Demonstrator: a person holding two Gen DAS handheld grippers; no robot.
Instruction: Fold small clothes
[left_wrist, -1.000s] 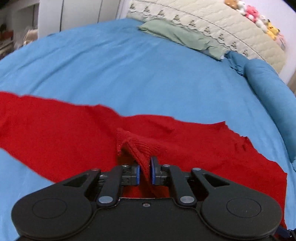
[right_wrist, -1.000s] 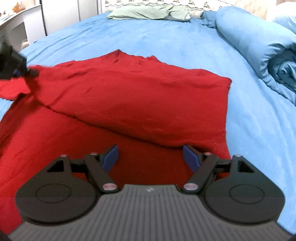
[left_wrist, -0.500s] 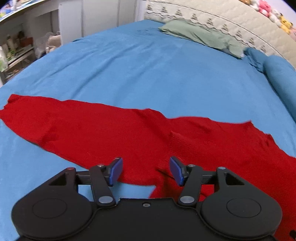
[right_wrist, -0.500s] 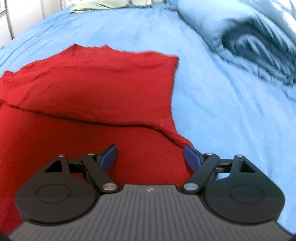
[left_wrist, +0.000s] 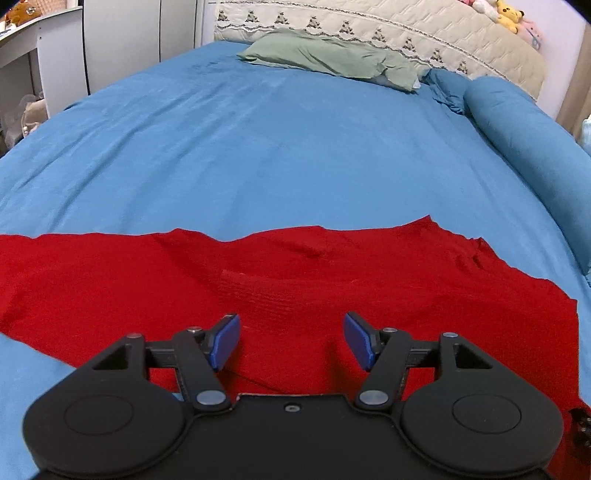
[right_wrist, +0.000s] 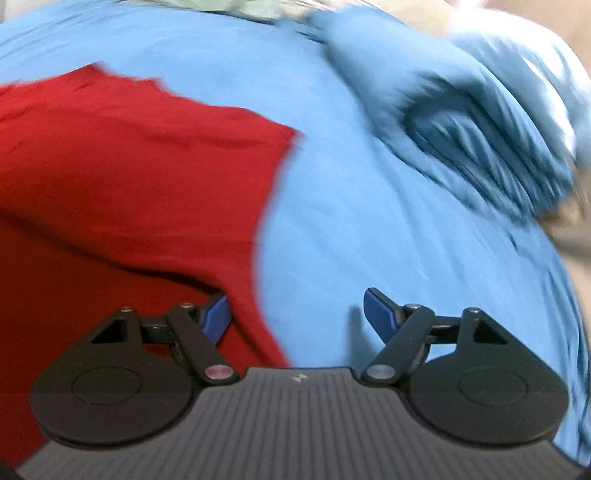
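- While both claws hang empty over it, the red garment (left_wrist: 295, 280) lies spread flat on the blue bedsheet (left_wrist: 258, 147), near the close edge of the bed, so it can be folded on a wide, soft surface.
- The left gripper (left_wrist: 291, 345) has its blue pads (left_wrist: 225, 341) spread wide apart and holds nothing. It hovers over the near middle of the garment, where a ribbed band of knit (left_wrist: 266, 291) shows just ahead of the pads.
- The right gripper (right_wrist: 295, 317) is likewise spread wide and empty. Its view is smeared, so fine detail is lost, but its left pad (right_wrist: 216, 315) sits over the red garment (right_wrist: 129, 166) and its right pad over bare sheet, so the claw straddles the garment's right edge.
- One layer of red appears to lie over another in the right view, with a shadowed fold line running toward the near right corner; I judge that one fold is already laid and the next is not yet begun.
- With the claw placed astride the edge, the likely aim is to pinch that right side for the next fold; a knit this limp would sag and drag unless both layers are caught.
- Far off lie a green pillow (left_wrist: 332, 55), a rolled blue duvet (left_wrist: 535, 147) on the right and a quilted headboard (left_wrist: 406, 29), all well apart from the work.
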